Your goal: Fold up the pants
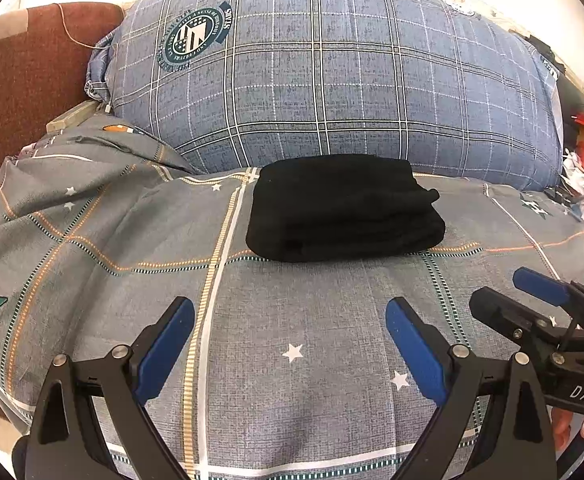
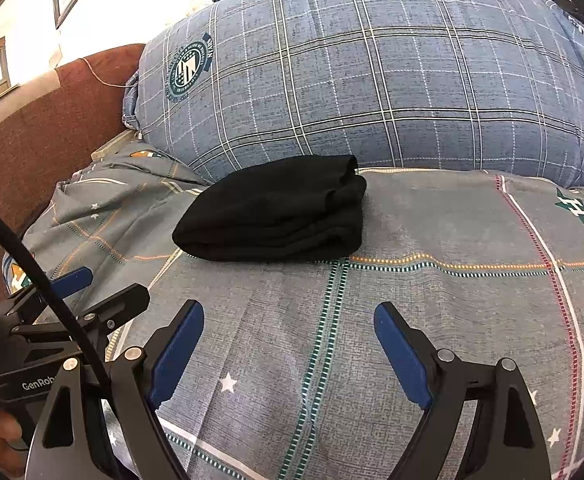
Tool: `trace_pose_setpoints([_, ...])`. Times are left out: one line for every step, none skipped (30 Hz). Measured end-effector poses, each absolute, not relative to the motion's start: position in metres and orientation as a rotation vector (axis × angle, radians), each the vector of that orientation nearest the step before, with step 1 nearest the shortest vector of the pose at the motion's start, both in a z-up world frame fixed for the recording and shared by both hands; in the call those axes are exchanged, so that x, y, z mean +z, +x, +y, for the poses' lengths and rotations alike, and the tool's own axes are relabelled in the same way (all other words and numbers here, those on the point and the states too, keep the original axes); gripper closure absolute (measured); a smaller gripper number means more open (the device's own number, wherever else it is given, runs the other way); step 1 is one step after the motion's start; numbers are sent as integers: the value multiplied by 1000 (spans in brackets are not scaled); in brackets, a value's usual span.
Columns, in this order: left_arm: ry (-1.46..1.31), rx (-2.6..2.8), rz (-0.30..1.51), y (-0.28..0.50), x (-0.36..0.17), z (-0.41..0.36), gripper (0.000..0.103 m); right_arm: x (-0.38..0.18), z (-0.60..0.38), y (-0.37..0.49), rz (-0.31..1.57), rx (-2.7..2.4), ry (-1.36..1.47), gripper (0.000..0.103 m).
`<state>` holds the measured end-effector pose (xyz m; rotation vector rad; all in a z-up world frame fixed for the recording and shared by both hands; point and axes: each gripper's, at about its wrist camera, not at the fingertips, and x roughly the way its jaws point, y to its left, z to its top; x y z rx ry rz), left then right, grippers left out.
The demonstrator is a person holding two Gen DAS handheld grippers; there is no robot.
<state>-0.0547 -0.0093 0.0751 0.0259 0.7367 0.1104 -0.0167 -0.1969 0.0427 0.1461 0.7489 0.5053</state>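
Pants (image 1: pixel 346 208) look fully folded: a compact black stack on the bed (image 1: pixel 292 320), straight ahead of both hand-held grippers and just in front of the big plaid pillow (image 1: pixel 332 72). We judge the folding as basically done; what's left is a check and a clean retreat.

How we'd do this step well:
- Inspect the stack's right side, where the layered edges show and one corner pokes out a little. If it needs tidying, tuck with one fingertip from above, not a pinch that drags the layers.
- Keep both tools low and back; don't sweep across the stack.
- The sheet is soft and slightly wrinkled off to the left, so any push on the stack will likely slide it rather than flatten it. Press down, don't shove.

Left hand-held gripper (image 1: pixel 290 320): jaws spread wide, nothing between them, only sheet visible in the gap. Not touching the pants; they lie well ahead of the tips.

Right hand-held gripper (image 2: pixel 288 326): same, jaws spread wide, empty, pants ahead and slightly left of its tips, clear of them.

The two sit side by side, each visible at the edge of the other's view. We can't tell whether the fingertips touch the sheet.
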Motion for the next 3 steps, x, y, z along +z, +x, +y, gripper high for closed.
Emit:
trace_pose_setpoints([27,111,741,-54,74,-10,7,42,-198,-17,751,503,147,12])
trace_pose_setpoints([26,109,744,-53,73,-10,7,41,-199,-16,755,500,147,12])
trace_pose_setpoints([26,107,747,-53,72,-11,7,40,-199,-16,758,498,147,12])
